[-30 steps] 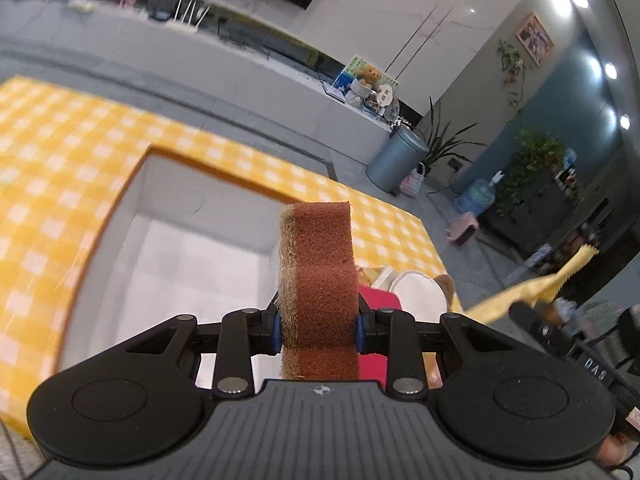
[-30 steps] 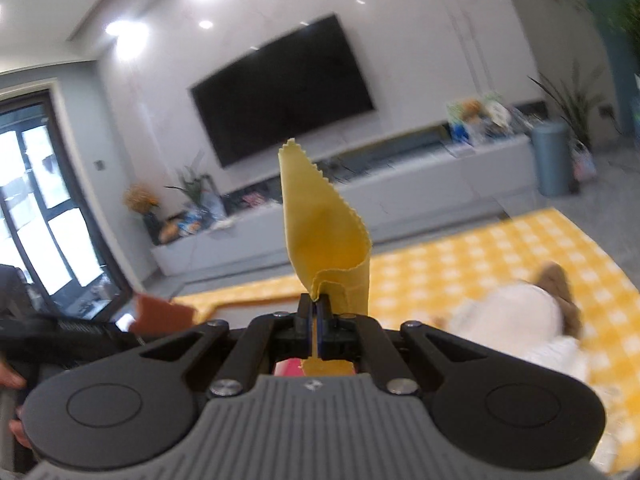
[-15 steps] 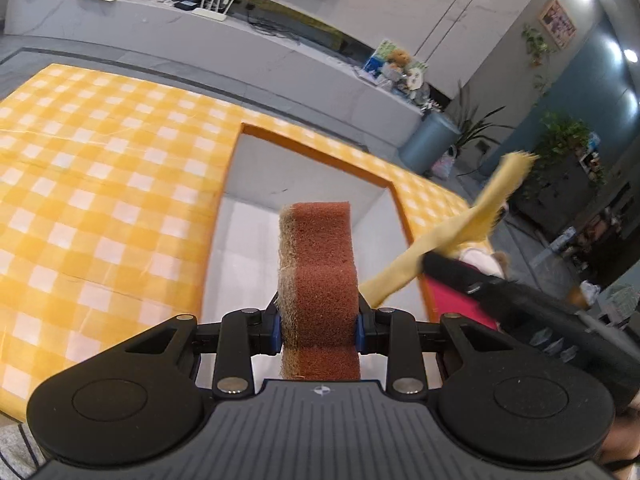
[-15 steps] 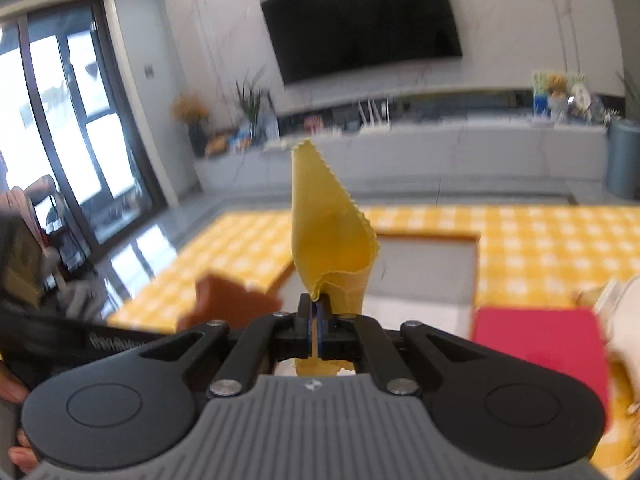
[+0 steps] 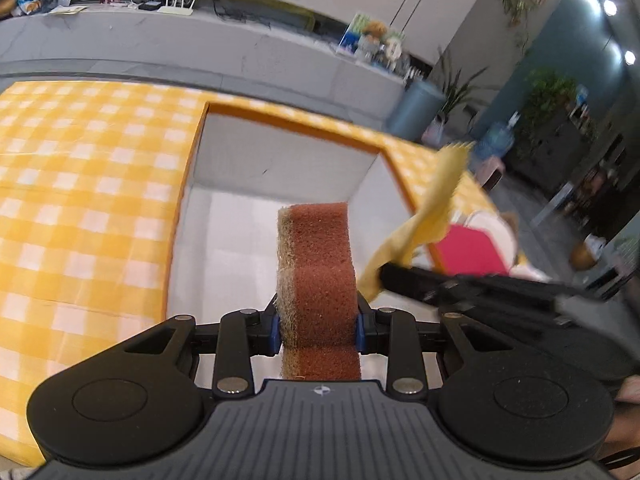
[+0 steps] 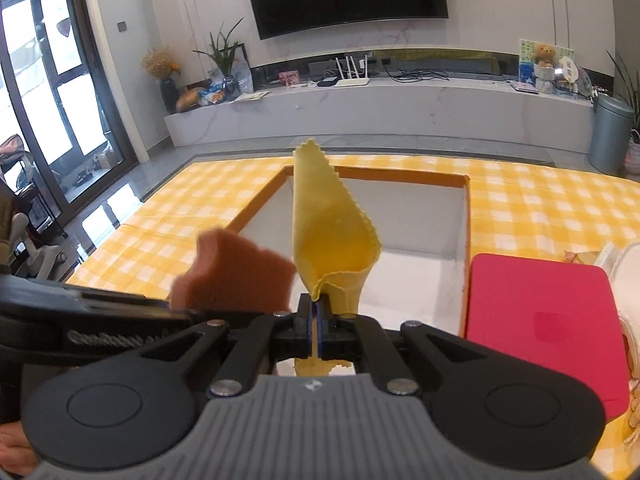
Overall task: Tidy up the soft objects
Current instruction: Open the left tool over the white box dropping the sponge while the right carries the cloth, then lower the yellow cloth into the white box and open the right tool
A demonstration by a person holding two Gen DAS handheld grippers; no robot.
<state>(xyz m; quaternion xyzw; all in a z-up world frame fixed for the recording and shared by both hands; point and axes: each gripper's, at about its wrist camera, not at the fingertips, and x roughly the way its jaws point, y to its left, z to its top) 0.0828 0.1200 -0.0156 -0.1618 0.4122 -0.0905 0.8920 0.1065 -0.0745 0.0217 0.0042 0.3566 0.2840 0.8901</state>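
In the left wrist view the left claw holds a brown sponge on end, pads pressed into its sides, long axis running straight out along the fingers. The white box, sunk in the yellow checked desk, lies directly ahead and below, so the sponge looks poised over its open floor. From the right comes the right claw, its yellow cloth sticking up over the box's right wall. In the right wrist view the right claw is fully closed on the cloth, which stands upright; the box is ahead of it too, with the sponge at left. Both hands seem about equally near. Only this view shows the whole red pad just right of the box; only the left view shows the grip on the sponge.
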